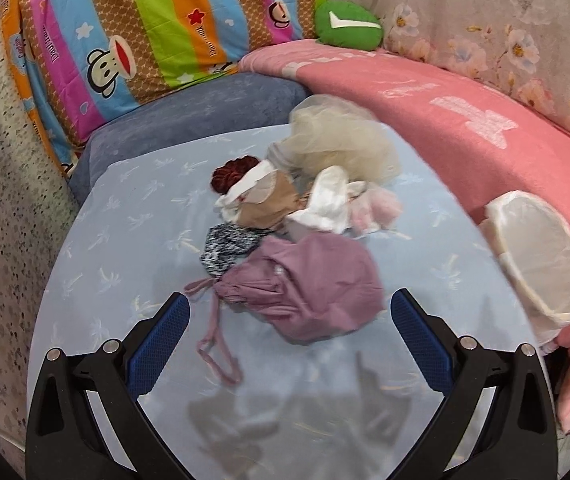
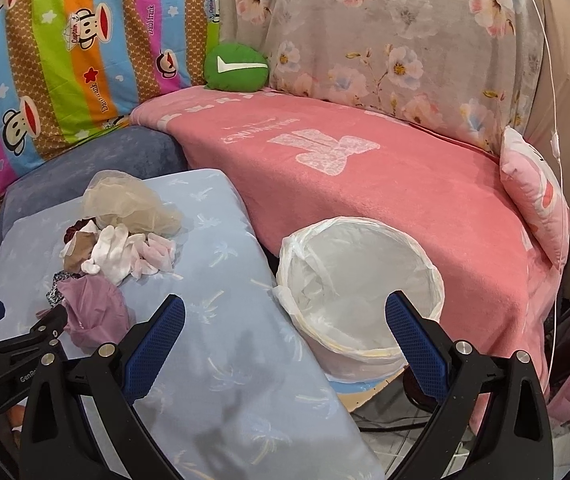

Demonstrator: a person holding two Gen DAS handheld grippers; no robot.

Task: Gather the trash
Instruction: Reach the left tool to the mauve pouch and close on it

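A pile of small cloth items lies on the light blue sheet (image 1: 125,240): a mauve drawstring pouch (image 1: 309,284) nearest me, a black-and-white piece (image 1: 229,248), a tan piece (image 1: 269,204), white cloths (image 1: 325,200), a dark red scrunchie (image 1: 229,176) and a cream mesh (image 1: 337,140). My left gripper (image 1: 289,336) is open, just short of the pouch. A white-lined bin (image 2: 361,296) stands between the blue sheet and the pink blanket. My right gripper (image 2: 285,336) is open and empty, in front of the bin. The pile also shows in the right wrist view (image 2: 117,248).
A pink blanket (image 2: 365,184) covers the sofa on the right. A green round cushion (image 2: 237,66) sits at the back. A striped cartoon quilt (image 1: 145,40) and a floral cover (image 2: 385,40) hang behind. A pink pillow (image 2: 533,192) leans at the far right. Cables lie on the floor.
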